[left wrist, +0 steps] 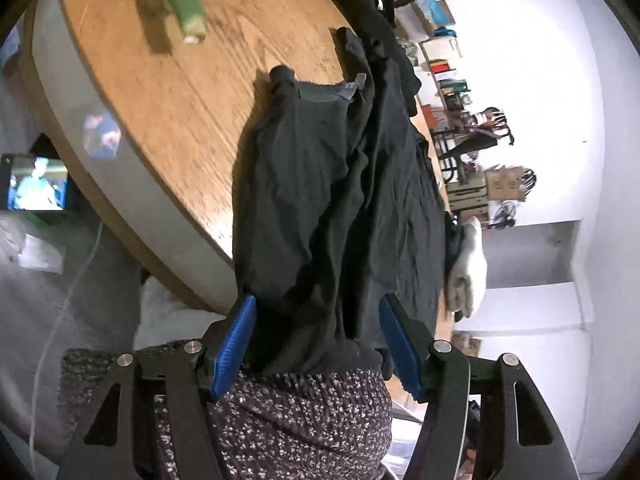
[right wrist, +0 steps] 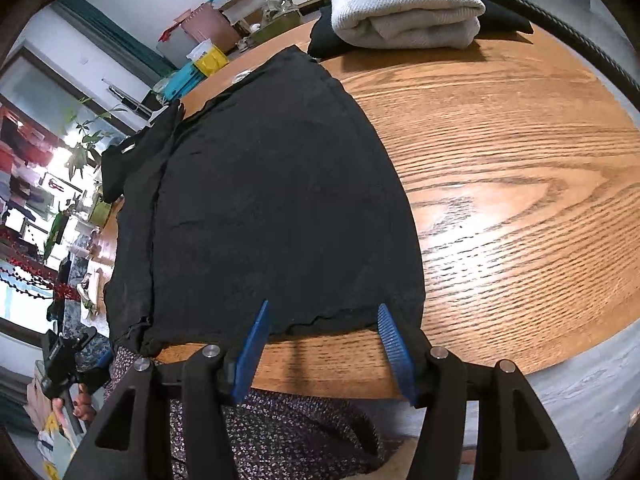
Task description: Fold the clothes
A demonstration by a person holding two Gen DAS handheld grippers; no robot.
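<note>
A black garment (left wrist: 332,200) lies spread on the round wooden table (left wrist: 180,92), its collar with a grey label toward the far side. Its near end hangs over the table edge onto the person's speckled clothing (left wrist: 280,420). My left gripper (left wrist: 318,300) is open, and the hanging cloth lies between its blue pads (left wrist: 236,344) without being pinched. In the right wrist view the same garment (right wrist: 272,184) lies flat with a fold line along its left side. My right gripper (right wrist: 323,307) stands open just over the hem at the table's near edge, nothing clamped.
A folded white cloth (right wrist: 404,16) sits on a folded black one at the far side of the table (right wrist: 520,160). A green object (left wrist: 184,0) stands on the far part. A lit phone screen (left wrist: 38,182) is off the table. Cluttered shelves line the walls.
</note>
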